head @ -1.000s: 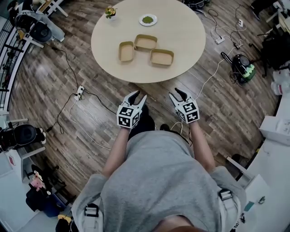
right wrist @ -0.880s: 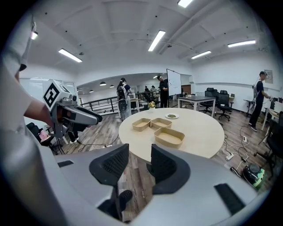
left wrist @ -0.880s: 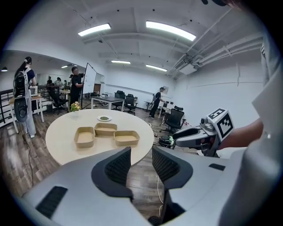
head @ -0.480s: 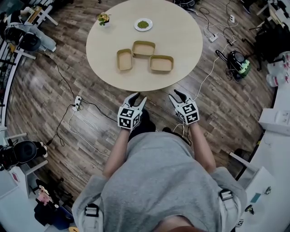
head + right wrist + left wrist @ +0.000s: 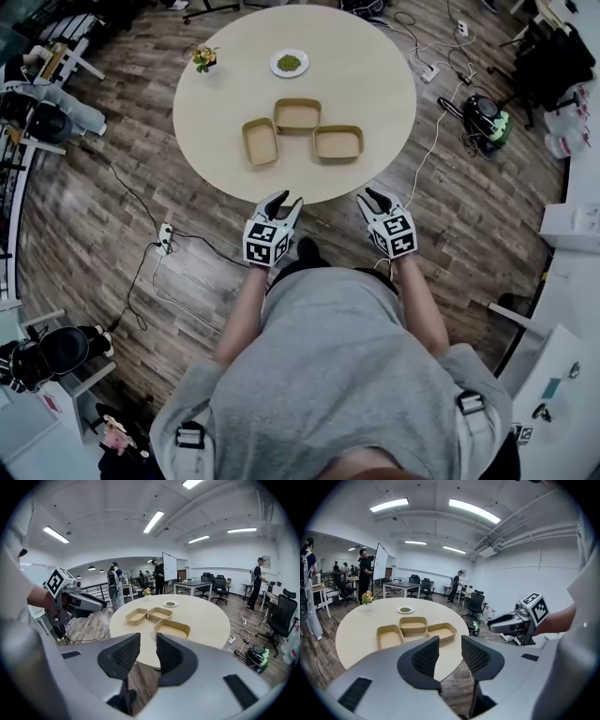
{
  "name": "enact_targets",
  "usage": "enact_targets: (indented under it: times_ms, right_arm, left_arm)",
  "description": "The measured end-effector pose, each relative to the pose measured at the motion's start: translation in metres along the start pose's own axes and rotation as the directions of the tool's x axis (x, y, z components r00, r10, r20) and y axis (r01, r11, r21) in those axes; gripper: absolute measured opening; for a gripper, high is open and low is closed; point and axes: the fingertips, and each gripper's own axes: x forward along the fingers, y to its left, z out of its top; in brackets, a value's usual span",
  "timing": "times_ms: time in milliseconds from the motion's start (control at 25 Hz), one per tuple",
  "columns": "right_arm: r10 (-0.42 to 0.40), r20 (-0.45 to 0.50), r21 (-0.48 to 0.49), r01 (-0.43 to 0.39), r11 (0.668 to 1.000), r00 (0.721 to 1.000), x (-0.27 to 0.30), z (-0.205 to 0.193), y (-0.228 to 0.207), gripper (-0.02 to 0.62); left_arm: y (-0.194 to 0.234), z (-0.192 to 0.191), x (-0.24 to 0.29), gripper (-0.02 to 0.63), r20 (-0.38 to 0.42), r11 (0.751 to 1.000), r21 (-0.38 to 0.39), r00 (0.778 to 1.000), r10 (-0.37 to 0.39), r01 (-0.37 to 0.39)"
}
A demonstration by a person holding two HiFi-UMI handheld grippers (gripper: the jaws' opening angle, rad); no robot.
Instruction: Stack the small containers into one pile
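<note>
Open office, wood floor [image 5: 112, 216], round pale counter [image 5: 375, 84].

Item: three shallow tan containers [image 5: 297, 114], lying side by side near the counter's middle, none stacked (the task is judged not yet begun).

Change: the counter has drawn nearer to both claws over the last second. They now hover just short of its near edge, well apart from the containers.

Left claw [image 5: 284, 200]: jaws well apart, empty.

Right claw [image 5: 371, 196]: jaws have just been narrowing, a gap remains, nothing between them.

Unclear: whether the container rims touch; what the green stuff on the far plate [image 5: 289, 63] is; the hands, hidden behind the marker cubes.
</note>
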Motion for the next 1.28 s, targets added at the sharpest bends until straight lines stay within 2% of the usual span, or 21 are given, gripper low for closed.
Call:
enact_targets:
  times_ms: [400, 640, 880, 1280]
  right_arm:
    - [-0.066, -0.010, 0.055, 0.067, 0.996, 0.998, 0.019, 0.001, -0.001, 0.092]
    - [-0.096, -0.009, 0.079, 0.097, 0.992, 0.995, 0.027, 0.005, -0.019, 0.089]
    - [-0.070, -0.043, 0.070, 0.073, 0.995, 0.997, 0.041, -0.005, -0.054, 0.080]
    - [0.044, -0.103, 0.018, -0.043, 0.999, 0.994, 0.107, 0.012, -0.105, 0.078]
  left_arm:
    - [0.027, 0.012, 0.015, 0.155, -0.005, 0.998, 0.023, 0.998, -0.055, 0.055]
    - [0.032, 0.014, 0.030, 0.155, -0.026, 0.997, 0.026, 0.997, -0.070, 0.071]
    - [0.044, 0.026, 0.049, 0.155, -0.007, 1.000, 0.006, 1.000, -0.009, 0.009]
    - [0.093, 0.050, 0.073, 0.155, -0.034, 0.989, -0.060, 0.991, 0.132, -0.134]
